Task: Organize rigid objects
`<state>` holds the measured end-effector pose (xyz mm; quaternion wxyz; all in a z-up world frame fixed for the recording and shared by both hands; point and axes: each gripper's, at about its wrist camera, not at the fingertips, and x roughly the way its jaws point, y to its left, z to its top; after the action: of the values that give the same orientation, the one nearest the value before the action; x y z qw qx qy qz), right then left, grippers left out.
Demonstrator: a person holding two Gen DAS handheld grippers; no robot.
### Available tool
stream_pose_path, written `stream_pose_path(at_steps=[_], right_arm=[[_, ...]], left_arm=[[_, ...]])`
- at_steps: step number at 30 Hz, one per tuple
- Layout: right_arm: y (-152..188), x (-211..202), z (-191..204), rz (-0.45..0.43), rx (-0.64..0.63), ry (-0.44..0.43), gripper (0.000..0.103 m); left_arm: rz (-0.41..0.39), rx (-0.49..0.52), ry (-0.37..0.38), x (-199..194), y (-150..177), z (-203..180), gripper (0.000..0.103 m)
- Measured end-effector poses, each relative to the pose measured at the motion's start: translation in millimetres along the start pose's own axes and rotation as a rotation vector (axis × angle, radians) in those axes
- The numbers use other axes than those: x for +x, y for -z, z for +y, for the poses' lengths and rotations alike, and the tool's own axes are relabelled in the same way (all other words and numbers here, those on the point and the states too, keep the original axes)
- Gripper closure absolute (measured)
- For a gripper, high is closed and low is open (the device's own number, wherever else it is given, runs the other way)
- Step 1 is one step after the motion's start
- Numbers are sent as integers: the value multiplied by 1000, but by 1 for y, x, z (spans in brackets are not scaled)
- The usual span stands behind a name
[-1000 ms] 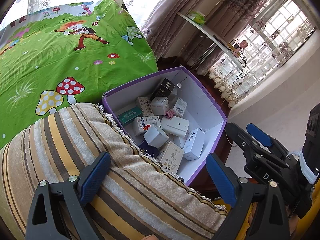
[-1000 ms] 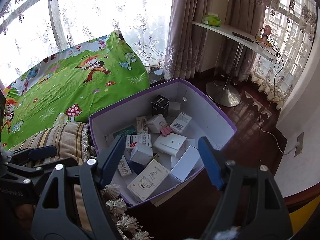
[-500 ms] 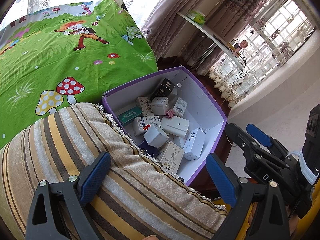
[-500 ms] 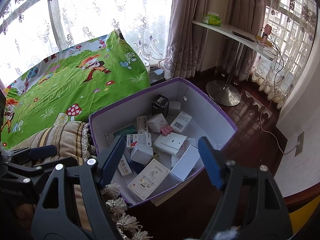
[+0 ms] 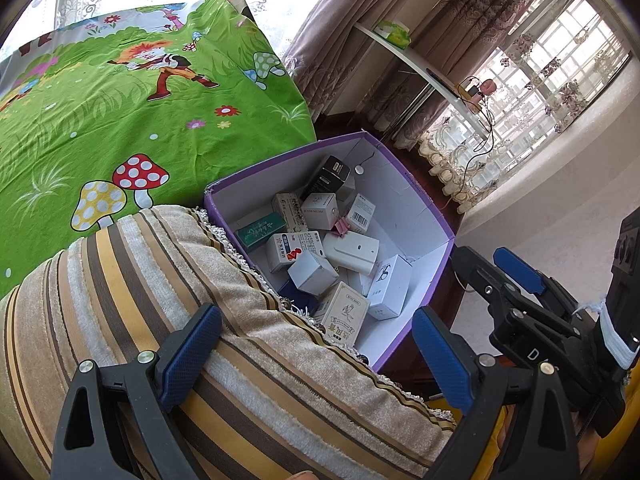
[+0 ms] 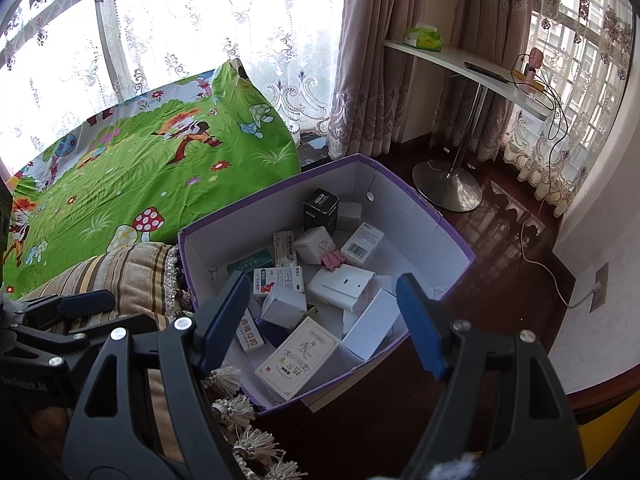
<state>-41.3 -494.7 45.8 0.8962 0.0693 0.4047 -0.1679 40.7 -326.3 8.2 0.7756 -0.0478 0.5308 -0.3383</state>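
Both claws — the left claw (image 5: 316,354) and the right claw (image 6: 322,326) — are held wide and empty above the box (image 6: 400,216), where one small pack (image 6: 298,356) should be picked slowly from the jumble.

box (image 6: 404,216) top open | cushion (image 5: 132,300) flanks its left side

Dark wood floor (image 6: 500,248), purple box (image 6: 400,216) w/ small cartons on it
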Motion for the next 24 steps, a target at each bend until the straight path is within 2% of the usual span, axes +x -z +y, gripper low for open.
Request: stream_pose_path(at_steps=[21, 24], right_arm=[[2, 1, 0, 4, 0, -2, 25], [3, 1, 0, 6, 3, -4, 25]], left_arm=[[-1, -1, 2, 1, 0, 1, 6], [-8, 10, -19, 1, 0, 0, 5]])
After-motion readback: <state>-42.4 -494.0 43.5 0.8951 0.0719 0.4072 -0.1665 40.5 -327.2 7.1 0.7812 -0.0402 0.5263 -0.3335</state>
